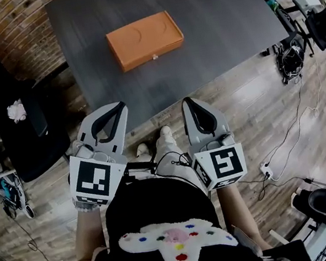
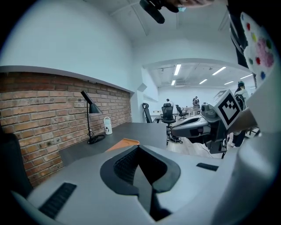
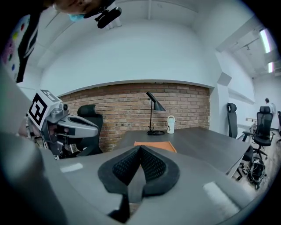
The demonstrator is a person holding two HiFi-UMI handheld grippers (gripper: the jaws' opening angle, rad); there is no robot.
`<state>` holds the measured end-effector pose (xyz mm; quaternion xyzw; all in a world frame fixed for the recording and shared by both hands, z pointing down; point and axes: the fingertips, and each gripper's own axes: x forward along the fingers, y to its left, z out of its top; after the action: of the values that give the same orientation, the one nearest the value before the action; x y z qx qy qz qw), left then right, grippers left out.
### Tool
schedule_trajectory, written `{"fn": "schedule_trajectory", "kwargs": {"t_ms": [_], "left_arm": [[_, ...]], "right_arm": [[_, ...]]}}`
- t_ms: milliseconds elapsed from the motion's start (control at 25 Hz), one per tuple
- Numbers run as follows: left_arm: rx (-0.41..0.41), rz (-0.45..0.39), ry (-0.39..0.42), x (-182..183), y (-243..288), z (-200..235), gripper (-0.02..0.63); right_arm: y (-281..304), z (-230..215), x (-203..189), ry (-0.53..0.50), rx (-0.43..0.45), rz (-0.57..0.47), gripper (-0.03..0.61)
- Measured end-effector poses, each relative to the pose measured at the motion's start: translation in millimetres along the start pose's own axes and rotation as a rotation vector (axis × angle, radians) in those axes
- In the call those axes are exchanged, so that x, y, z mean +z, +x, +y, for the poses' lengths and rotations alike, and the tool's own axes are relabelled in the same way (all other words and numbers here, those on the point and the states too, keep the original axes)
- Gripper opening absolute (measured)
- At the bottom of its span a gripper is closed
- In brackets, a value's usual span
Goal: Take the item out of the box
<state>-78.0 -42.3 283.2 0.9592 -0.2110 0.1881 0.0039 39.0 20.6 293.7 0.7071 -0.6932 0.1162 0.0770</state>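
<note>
Orange box (image 1: 144,40) flat on dark table (image 1: 221,35), lid shut; contents hidden, item not seen in any view. Small tab on the long side facing the person.

Left gripper (image 1: 120,107) on the near side of the box and a little to its left, held over the floor just short of the table edge, well apart from the box. Jaws pressed together, nothing between them, as seen in left gripper view (image 2: 138,151), with a corner of the box (image 2: 124,142) showing just past the tips.

Right gripper (image 1: 188,101) on the near side of the box and slightly to its right, likewise short of the table edge and well apart from the box. Jaws closed tight and empty in right gripper view (image 3: 140,150), box (image 3: 154,144) beyond the tips. Both grippers aimed toward the box.

Long axis of box across the head view from left to right, right end turned slightly away from the person.

Lamp (image 3: 153,112) and white bottle (image 3: 171,124) beyond the box, by the brick wall.
</note>
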Motion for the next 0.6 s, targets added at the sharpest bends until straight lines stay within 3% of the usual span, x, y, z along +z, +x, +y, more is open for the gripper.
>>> {"fn": "schedule_trajectory", "kwargs": {"t_ms": [120, 160, 200, 600], "left_arm": [[0.014, 0.002, -0.01, 0, 3, 1, 0.005], [0.017, 0.002, -0.015, 0, 4, 1, 0.005], [0.018, 0.002, -0.018, 0, 6, 1, 0.005], [0.074, 0.009, -0.06, 1, 18, 10, 0.005]], "right_arm": [[6, 0, -2, -0.001, 0.025, 0.02, 0.009], [9, 1, -4, -0.003, 0.042, 0.028, 0.078], [11, 2, -6, -0.005, 0.056, 0.038, 0.092], [36, -13, -16, -0.032, 0.11, 0.084, 0.092]]}}
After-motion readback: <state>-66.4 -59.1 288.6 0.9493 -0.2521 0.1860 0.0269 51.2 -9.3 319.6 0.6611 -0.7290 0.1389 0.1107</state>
